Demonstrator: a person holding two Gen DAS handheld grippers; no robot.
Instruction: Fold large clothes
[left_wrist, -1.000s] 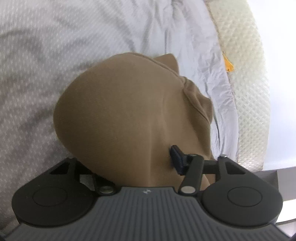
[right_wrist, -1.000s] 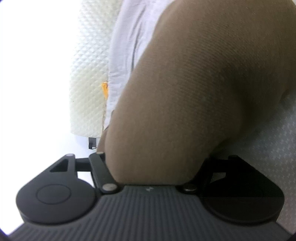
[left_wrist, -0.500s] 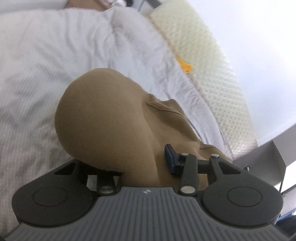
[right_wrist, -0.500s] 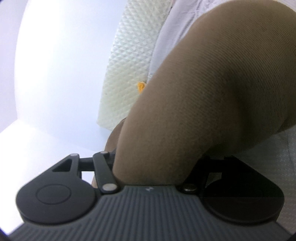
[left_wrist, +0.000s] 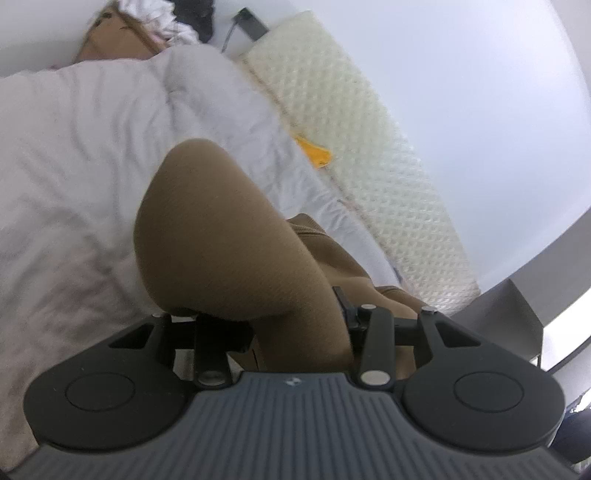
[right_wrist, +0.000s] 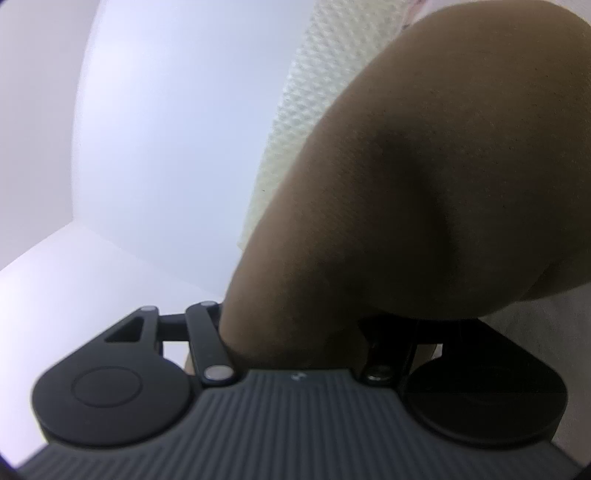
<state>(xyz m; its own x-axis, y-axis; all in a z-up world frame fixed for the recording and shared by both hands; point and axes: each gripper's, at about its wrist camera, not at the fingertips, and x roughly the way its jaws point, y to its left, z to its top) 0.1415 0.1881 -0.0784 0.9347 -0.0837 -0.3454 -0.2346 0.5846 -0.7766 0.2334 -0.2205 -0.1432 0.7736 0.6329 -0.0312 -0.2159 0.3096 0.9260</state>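
Brown garment (left_wrist: 229, 240) clamped in left tool (left_wrist: 295, 317) and right tool (right_wrist: 295, 332).

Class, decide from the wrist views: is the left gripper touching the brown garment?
Touching. The left wrist view shows the brown garment bunched between the fingers of the left gripper, with cloth pressed against the right finger.

Bedroom: white rumpled bedsheet (left_wrist: 92, 155), quilted mattress (left_wrist: 369, 155) against plain wall (left_wrist: 480, 92).
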